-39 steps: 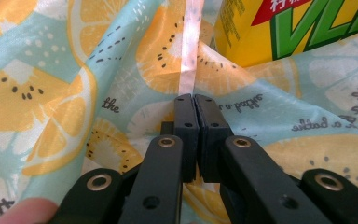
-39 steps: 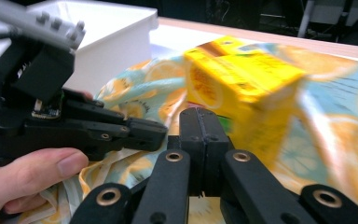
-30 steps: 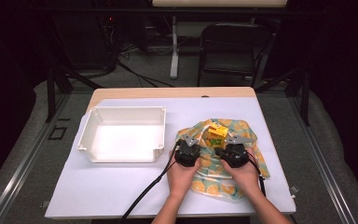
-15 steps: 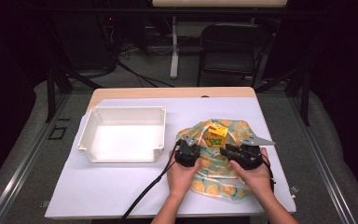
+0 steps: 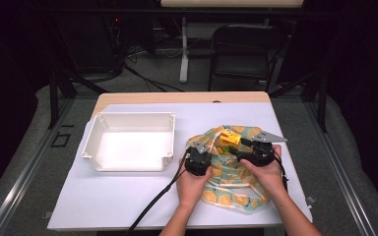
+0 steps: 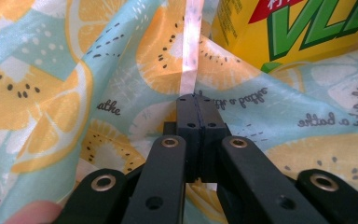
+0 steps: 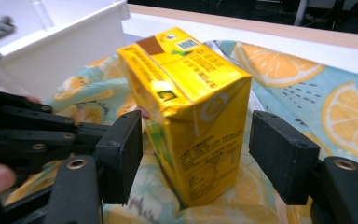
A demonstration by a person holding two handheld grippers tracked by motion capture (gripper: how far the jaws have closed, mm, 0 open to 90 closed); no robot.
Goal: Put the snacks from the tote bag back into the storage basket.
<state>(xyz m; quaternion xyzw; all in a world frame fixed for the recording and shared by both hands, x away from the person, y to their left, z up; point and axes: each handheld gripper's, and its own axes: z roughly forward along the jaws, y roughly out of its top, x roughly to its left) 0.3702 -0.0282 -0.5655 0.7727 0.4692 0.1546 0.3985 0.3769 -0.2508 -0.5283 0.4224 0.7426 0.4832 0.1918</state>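
Note:
A fabric bag (image 5: 231, 189) printed with lemon slices lies on the white table, with a yellow drink carton (image 5: 228, 139) standing at its mouth. My left gripper (image 5: 205, 149) is at the bag's left side. In the left gripper view this gripper (image 6: 196, 100) is shut on the bag's pale hem strip (image 6: 189, 46), with the carton (image 6: 298, 28) just beyond. My right gripper (image 5: 237, 147) points left at the carton. Its jaws (image 7: 200, 154) have just been opening and now stand apart on either side of the carton (image 7: 191, 93), which rests on the bag (image 7: 307, 88).
A white rectangular tray (image 5: 128, 118) sits on the table to the left of the bag, its wall (image 7: 60, 42) close behind the carton. The white table top (image 5: 118, 196) has a wooden far edge (image 5: 177, 97). A black chair (image 5: 243, 49) stands beyond.
My right gripper has shifted right and a little up, turned toward the carton, and its jaws have spread apart. The left gripper has stayed put, still clamped on the bag.

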